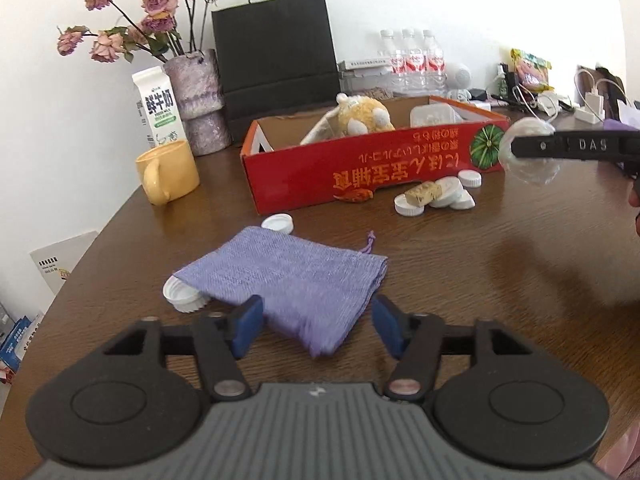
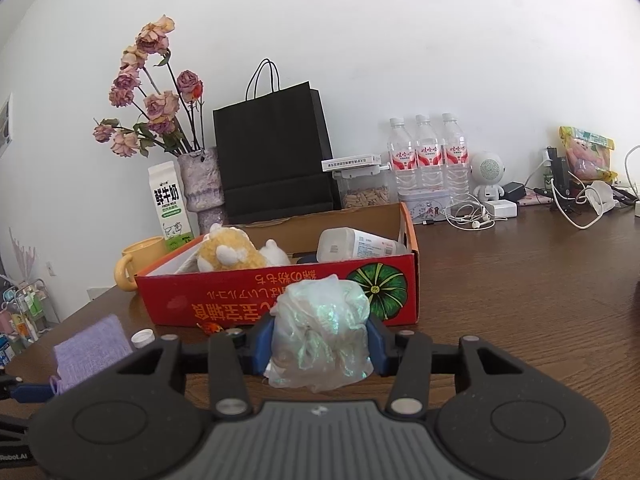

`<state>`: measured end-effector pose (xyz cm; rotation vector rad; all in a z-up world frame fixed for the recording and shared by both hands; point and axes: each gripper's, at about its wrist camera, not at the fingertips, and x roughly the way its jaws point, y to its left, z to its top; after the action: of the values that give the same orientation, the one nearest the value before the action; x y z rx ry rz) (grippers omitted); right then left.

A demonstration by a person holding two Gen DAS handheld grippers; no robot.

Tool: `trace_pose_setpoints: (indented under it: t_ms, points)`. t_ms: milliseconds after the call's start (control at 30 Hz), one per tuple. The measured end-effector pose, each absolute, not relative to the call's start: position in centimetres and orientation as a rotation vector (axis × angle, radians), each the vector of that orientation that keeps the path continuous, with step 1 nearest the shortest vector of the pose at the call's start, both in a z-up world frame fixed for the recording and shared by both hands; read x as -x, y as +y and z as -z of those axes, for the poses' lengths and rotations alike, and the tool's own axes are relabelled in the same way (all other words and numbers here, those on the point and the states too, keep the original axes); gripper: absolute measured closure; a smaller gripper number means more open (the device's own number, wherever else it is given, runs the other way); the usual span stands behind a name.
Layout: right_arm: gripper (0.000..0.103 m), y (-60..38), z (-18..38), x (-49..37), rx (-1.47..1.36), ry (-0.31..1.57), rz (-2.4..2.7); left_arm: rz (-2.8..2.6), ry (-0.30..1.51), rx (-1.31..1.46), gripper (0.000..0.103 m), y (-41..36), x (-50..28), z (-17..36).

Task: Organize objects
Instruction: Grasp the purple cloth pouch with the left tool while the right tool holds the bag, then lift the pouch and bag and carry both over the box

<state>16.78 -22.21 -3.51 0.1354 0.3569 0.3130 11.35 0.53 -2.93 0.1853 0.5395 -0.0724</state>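
— Where is the purple pouch (image 1: pixel 288 280)?
— Flat on the brown table (image 1: pixel 460 280), one corner between the left gripper (image 1: pixel 318 326)'s blue pads, which stand apart and seem not to press it; blur makes that uncertain.
— And the right gripper (image 2: pixel 320 346)?
— Clamped on a crumpled shimmery bag (image 2: pixel 320 336), just in front of the red box (image 2: pixel 240 300) with the plush toy (image 2: pixel 228 254) inside. White caps (image 1: pixel 440 196) lie beside that box.

Both views are brightly lit by soft daylight. The white wall (image 2: pixel 400 60) is overexposed, more so at upper right in the left wrist view. The brown table (image 1: pixel 460 280) carries a broad, soft-edged shadow at right. Strong fisheye curvature bends the edges, and the corners are dark. The purple pouch (image 1: pixel 288 280) shows slight blur at its near edge.
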Motion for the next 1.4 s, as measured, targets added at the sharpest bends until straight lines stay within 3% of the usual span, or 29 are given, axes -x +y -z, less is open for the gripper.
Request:
trace_pose_setpoints:
  t_ms: [33, 67, 233, 567, 967, 1067, 1167, 1233, 1400]
  points:
    - [0.057, -22.2, 3.5, -16.8, -0.135, 0.358, -0.312, 0.062, 0.526, -0.172, 0.004, 0.5, -11.2, 2.6]
    - [0.057, -22.2, 3.5, -16.8, -0.135, 0.358, -0.312, 0.047, 0.510, -0.155, 0.000, 0.5, -11.1, 2.2]
    - [0.057, -22.2, 3.5, -16.8, -0.135, 0.356, -0.311, -0.056, 0.537, -0.003, 0.000, 0.3, -12.5, 0.7]
    - [0.057, -22.4, 3.5, -16.6, -0.143, 0.352, -0.321, -0.348, 0.794, 0.357, 0.000, 2.2, -20.1, 2.4]
    - [0.056, -22.5, 3.5, -16.4, -0.152, 0.343, -0.331, -0.352, 0.762, 0.133, 0.000, -0.8, -21.6, 3.8]
    - [0.056, -22.6, 3.5, -16.4, -0.153, 0.342, -0.332, -0.299, 0.744, 0.111, 0.011, -0.7, -20.6, 3.7]
    - [0.056, -22.5, 3.5, -16.5, -0.154, 0.343, -0.330, -0.252, 0.718, 0.091, 0.033, -0.6, -19.0, 3.6]
    - [0.056, -22.6, 3.5, -16.5, -0.154, 0.345, -0.329, -0.207, 0.706, 0.089, 0.056, -0.5, -18.3, 3.4]
    - [0.056, -22.5, 3.5, -16.6, -0.150, 0.350, -0.326, -0.121, 0.629, 0.086, 0.083, 0.0, -15.4, 2.7]
